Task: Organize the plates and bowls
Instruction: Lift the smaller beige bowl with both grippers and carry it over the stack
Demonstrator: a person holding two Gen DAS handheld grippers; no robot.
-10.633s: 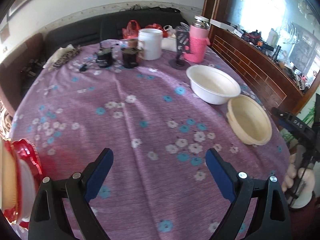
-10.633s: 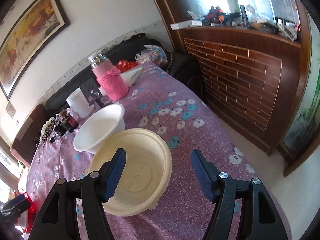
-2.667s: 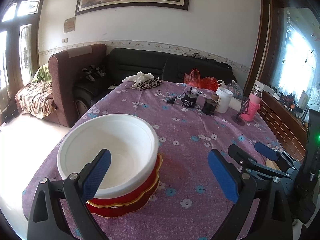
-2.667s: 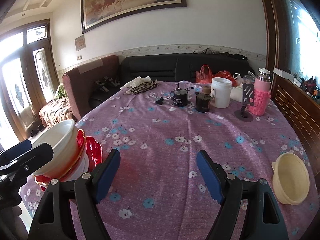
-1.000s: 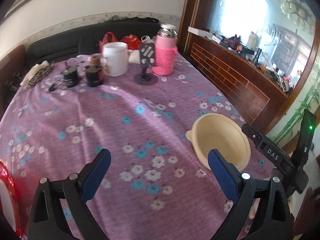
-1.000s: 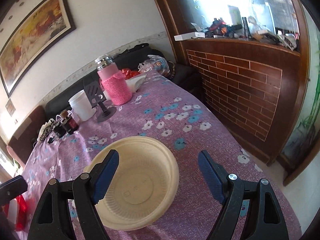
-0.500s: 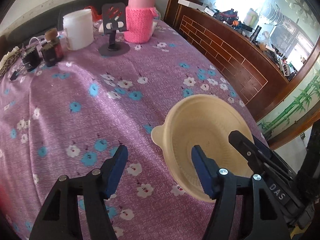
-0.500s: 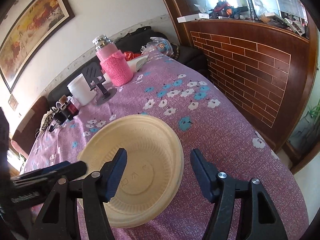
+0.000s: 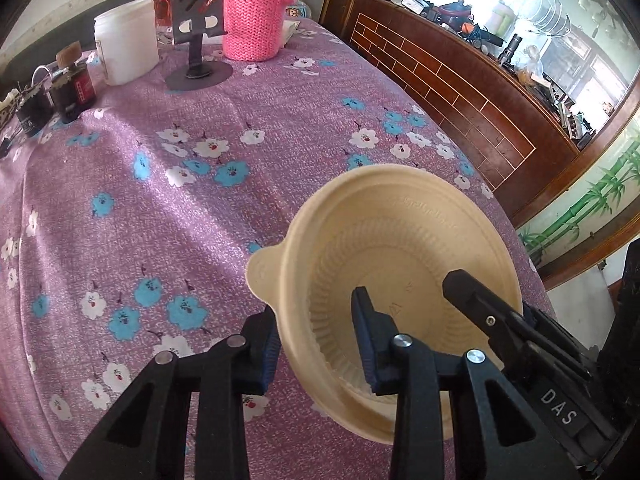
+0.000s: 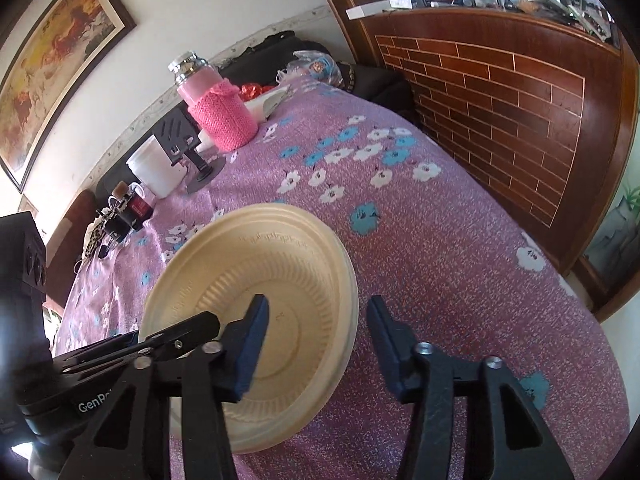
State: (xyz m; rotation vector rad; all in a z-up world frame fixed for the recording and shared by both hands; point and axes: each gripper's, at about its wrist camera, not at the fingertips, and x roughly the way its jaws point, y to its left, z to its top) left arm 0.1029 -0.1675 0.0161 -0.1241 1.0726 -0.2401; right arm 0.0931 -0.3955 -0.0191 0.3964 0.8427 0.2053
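A cream bowl (image 9: 404, 256) with a small tab handle sits on the purple floral tablecloth near the table's right edge; it also shows in the right wrist view (image 10: 256, 268). My left gripper (image 9: 316, 344) straddles the bowl's near-left rim, one finger outside and one inside, jaws partly closed with a gap still showing. My right gripper (image 10: 316, 332) straddles the bowl's right rim the same way, partly closed. The right gripper's fingers (image 9: 480, 304) reach into the bowl in the left wrist view.
At the table's far side stand a pink knitted-sleeve flask (image 9: 252, 20), a black phone stand (image 9: 196, 40), a white tub (image 9: 126, 50) and dark jars (image 9: 74, 88). A brick-patterned wooden counter (image 10: 520, 92) runs along the right, close to the table edge.
Both grippers have moved in onto the cream bowl and narrowed their jaws around opposite sides of its rim. The bowl appears slightly tilted compared with half a second ago.
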